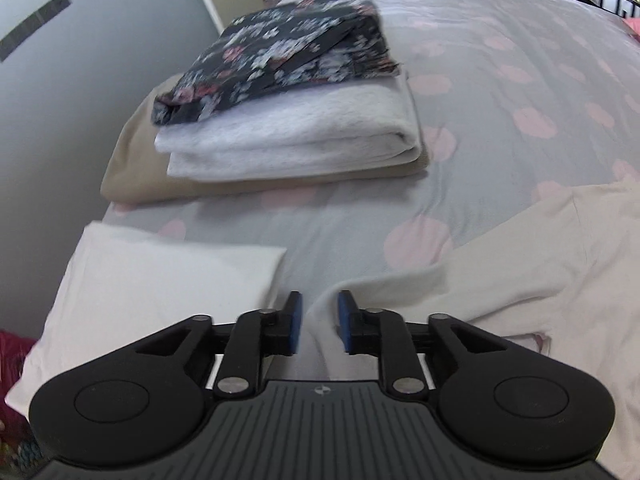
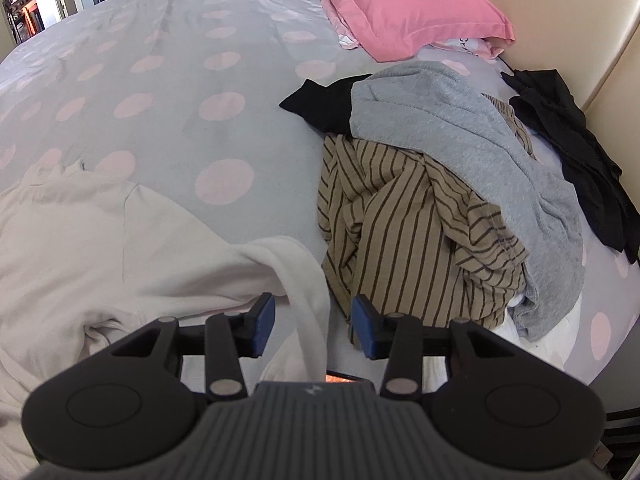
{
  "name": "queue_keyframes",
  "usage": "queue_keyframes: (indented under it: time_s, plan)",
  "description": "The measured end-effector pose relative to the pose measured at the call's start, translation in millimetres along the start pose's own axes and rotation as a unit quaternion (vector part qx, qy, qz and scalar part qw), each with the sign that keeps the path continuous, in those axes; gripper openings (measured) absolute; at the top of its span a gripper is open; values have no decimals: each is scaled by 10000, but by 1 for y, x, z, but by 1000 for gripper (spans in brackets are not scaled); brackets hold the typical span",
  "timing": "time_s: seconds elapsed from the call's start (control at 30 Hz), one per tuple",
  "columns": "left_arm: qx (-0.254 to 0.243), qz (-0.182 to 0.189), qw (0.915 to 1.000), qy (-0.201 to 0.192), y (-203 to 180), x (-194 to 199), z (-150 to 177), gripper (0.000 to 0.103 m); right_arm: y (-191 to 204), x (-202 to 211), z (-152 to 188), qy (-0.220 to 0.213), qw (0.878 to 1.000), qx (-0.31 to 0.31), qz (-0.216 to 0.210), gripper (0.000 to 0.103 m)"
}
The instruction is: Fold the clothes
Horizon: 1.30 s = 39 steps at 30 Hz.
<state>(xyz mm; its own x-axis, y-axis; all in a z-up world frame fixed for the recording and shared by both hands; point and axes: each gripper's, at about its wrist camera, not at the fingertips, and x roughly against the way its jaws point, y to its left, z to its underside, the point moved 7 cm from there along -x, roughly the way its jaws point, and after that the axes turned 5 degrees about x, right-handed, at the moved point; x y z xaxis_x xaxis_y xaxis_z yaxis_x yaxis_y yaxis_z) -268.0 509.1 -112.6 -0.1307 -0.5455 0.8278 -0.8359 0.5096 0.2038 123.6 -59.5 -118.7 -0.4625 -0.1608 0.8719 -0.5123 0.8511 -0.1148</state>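
A cream long-sleeved top (image 2: 96, 240) lies spread on the dotted bedspread (image 2: 168, 92). Its right sleeve (image 2: 304, 280) droops down between the blue pads of my right gripper (image 2: 314, 322), which is open around it. In the left wrist view the same top (image 1: 520, 264) fills the right side, and its other sleeve (image 1: 384, 284) runs toward my left gripper (image 1: 319, 320). That gripper is open, with the sleeve's end lying in the gap between its pads.
A folded stack sits ahead on the left: a floral garment (image 1: 280, 60) on a white towel (image 1: 288, 140) on a beige piece (image 1: 136, 176). A folded white item (image 1: 152, 280) lies nearer. An unfolded heap with a striped shirt (image 2: 408, 240), grey sweater (image 2: 460, 140) and black clothes lies right, below a pink pillow (image 2: 400, 4).
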Motion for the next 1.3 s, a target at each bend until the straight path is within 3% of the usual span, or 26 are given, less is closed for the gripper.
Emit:
queue_keyframes:
  time_s: [0.07, 0.33, 0.7, 0.87, 0.93, 0.97, 1.3]
  plan:
    - [-110, 144, 9997, -153, -11, 5, -4, 32, -1, -1, -6, -62, 10000, 4, -15, 46]
    - [-724, 815, 9931, -422, -67, 11, -27, 32, 18, -21, -40, -345, 9988, 146, -327, 46]
    - [-1077, 1248, 9862, -178, -145, -40, -41, 32, 84, -72, -80, -370, 9916, 658, -1045, 45]
    - [-1037, 1688, 9802, -64, -176, -64, -50, 33, 121, -104, -93, -274, 9859, 936, -1362, 45]
    - [-1030, 1789, 9784, -43, -188, -73, -54, 44, 134, -118, -97, -218, 9843, 1047, -1403, 46]
    - [-1037, 1814, 9779, -54, -194, -78, -56, 45, 140, -125, -99, -193, 9837, 1103, -1407, 46]
    - [-943, 2153, 9720, 71, -233, -111, -54, 42, 162, -168, -96, 13, 9800, 1225, -1568, 51]
